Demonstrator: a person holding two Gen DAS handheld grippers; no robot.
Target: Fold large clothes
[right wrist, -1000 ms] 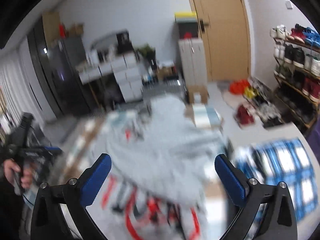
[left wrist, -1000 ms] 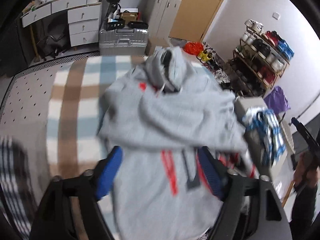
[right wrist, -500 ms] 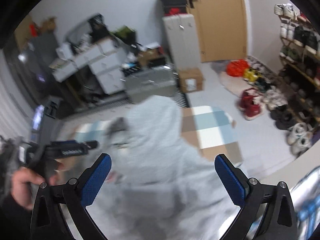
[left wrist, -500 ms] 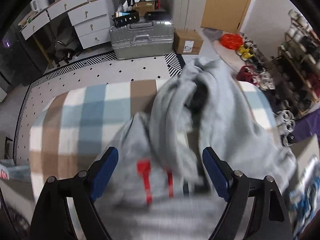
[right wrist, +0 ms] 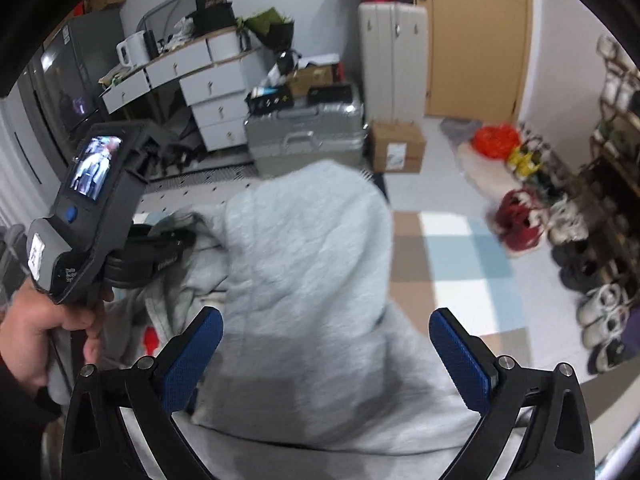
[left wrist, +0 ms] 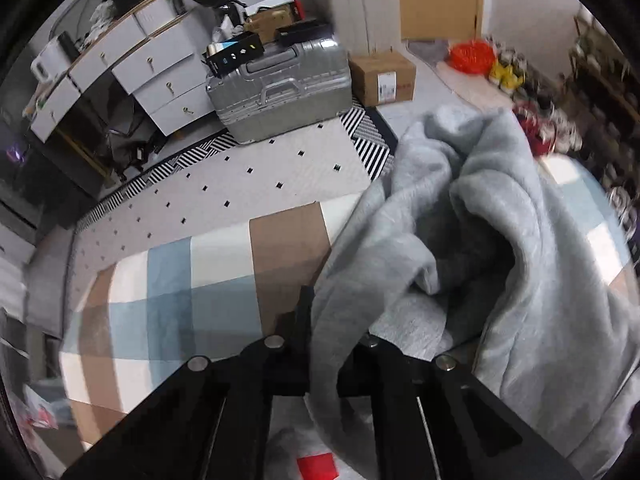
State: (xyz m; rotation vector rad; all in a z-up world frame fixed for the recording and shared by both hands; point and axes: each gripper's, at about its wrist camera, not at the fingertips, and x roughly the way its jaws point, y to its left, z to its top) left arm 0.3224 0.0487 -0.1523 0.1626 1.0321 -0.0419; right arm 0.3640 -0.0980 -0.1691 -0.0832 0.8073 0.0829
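Note:
A grey hoodie (left wrist: 500, 240) lies bunched on a blanket checked in blue, brown and white (left wrist: 180, 280), hood end far from me. My left gripper (left wrist: 320, 320) is shut on a fold of the hoodie's grey cloth, which drapes out between its closed jaws. The right wrist view shows that gripper (right wrist: 168, 248) at the left, held by a hand (right wrist: 36, 332) and dug into the cloth beside the hood. My right gripper (right wrist: 326, 320) stands open above the hoodie (right wrist: 304, 248), its blue pads (right wrist: 192, 356) wide apart and pressing on nothing.
Beyond the blanket lies a dotted rug (left wrist: 240, 176), then a silver suitcase (left wrist: 280, 84), a cardboard box (left wrist: 382, 78) and white drawers (left wrist: 152, 64). Shoes (right wrist: 592, 208) and a rack line the floor at the right.
The left gripper's jaws, open half a second ago, have closed on the hoodie's cloth. Both grippers have moved down and along the hoodie towards its hood. The right one has stayed open.

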